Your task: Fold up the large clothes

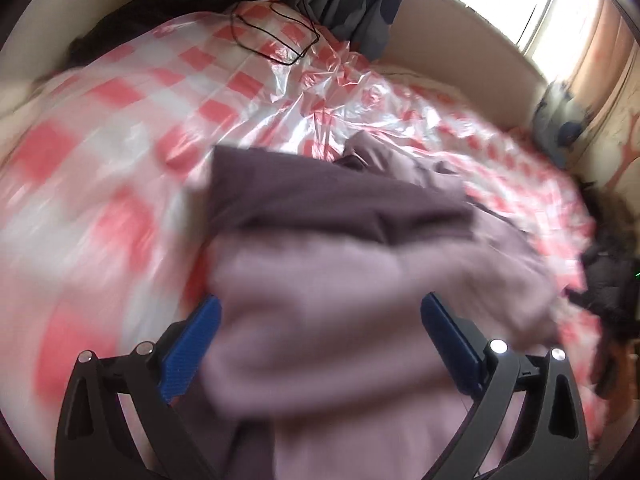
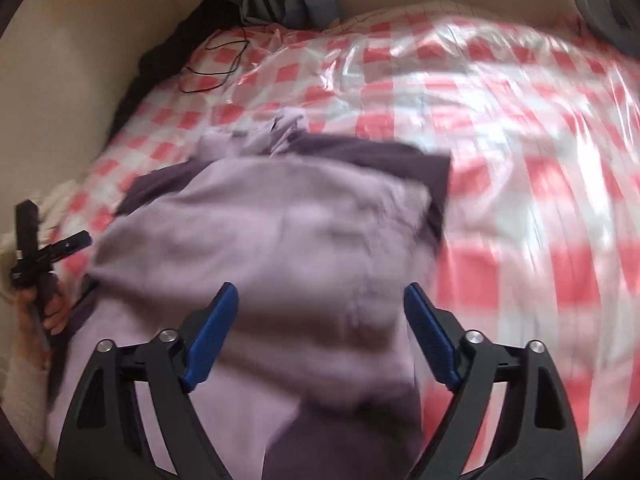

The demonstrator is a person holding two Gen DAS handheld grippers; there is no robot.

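Fingers: your left gripper point(image 1: 320, 344) and right gripper point(image 2: 320, 328) both spread wide, gripping nothing. Mauve garment point(image 2: 280, 232): bunched on the checked plastic sheet point(image 2: 520, 140), under both grippers. Folding partly done, it seems; final folds and flattening remain.

My way ahead is blocked by the bunched lilac-and-purple fabric garment point(image 2: 280, 220); beyond it, only a thin black cable point(image 2: 216, 68) crosses the red-checked plastic sheet point(image 2: 520, 160).
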